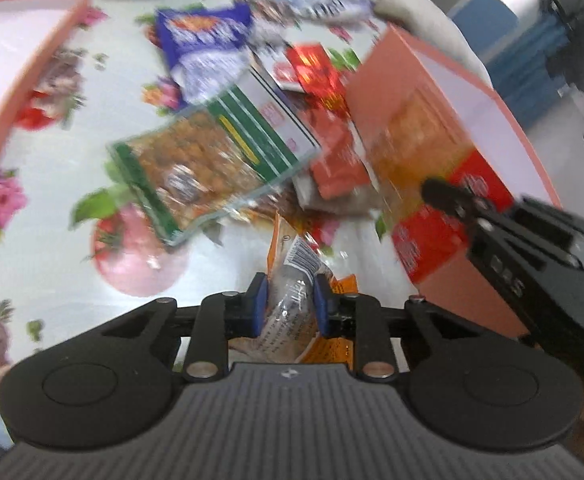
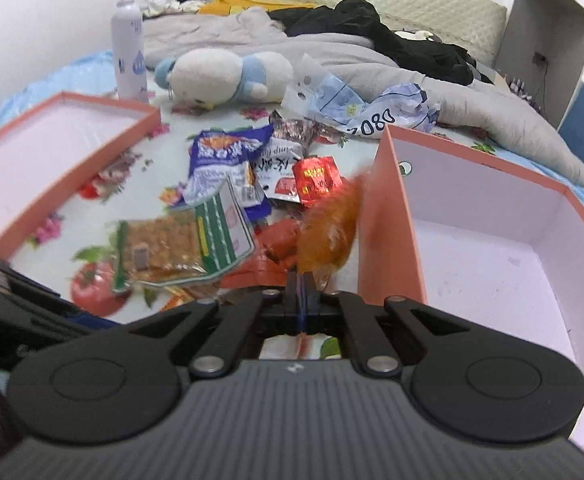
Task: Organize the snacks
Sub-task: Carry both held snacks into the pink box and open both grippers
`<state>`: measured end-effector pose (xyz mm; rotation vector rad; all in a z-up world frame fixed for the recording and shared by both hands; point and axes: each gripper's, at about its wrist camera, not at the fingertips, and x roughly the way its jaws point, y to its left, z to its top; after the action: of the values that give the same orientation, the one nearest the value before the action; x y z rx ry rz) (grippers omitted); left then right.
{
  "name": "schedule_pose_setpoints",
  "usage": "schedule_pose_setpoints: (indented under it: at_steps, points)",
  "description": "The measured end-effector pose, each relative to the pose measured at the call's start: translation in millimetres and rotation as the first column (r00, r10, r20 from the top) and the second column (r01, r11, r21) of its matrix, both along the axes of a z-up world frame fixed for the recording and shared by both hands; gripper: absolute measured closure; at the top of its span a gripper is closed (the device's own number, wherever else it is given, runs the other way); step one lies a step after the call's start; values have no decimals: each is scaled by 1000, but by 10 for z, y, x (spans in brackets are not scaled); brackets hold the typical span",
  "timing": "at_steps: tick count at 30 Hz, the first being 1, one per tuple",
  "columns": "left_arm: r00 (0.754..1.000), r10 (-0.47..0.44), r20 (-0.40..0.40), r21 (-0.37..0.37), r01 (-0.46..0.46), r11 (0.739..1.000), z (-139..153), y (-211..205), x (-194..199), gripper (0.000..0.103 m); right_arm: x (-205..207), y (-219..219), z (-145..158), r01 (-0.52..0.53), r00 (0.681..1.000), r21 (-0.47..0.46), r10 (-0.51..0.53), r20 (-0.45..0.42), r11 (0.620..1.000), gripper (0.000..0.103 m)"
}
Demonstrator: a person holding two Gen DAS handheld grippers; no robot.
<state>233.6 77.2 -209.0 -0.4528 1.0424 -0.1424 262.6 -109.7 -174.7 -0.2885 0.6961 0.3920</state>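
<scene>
The left hand-held gripper (image 1: pixel 288 306) stands partly closed, its blue pads (image 1: pixel 260 300) pressing both sides of a clear and orange snack packet (image 1: pixel 295 280) held above the flowered bed sheet (image 1: pixel 52 184). The right hand-held gripper (image 2: pixel 300 295) is fully closed, pinching the edge of an orange snack bag (image 2: pixel 327 232) that hangs blurred just beside the outer wall of the pink box (image 2: pixel 387 216). The remaining snacks, among them a green peanut packet (image 2: pixel 184 240) and a blue bag (image 2: pixel 224 152), lie heaped mid-bed between that box and the box lid (image 2: pixel 72 160) toward the other edge.
</scene>
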Motion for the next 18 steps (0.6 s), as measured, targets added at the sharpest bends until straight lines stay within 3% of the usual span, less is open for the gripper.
schedule_pose_setpoints:
  at_steps: [8,18]
  points:
    - [991,115,73,28,-117,993,417,84,-255,75,-240,-94,285,-6,1000,69,6,1,998,100]
    - [973,164,160,49,-174,984,965,-2,-668,75,-592,-340,795,23,998,146,-31,57,989,100]
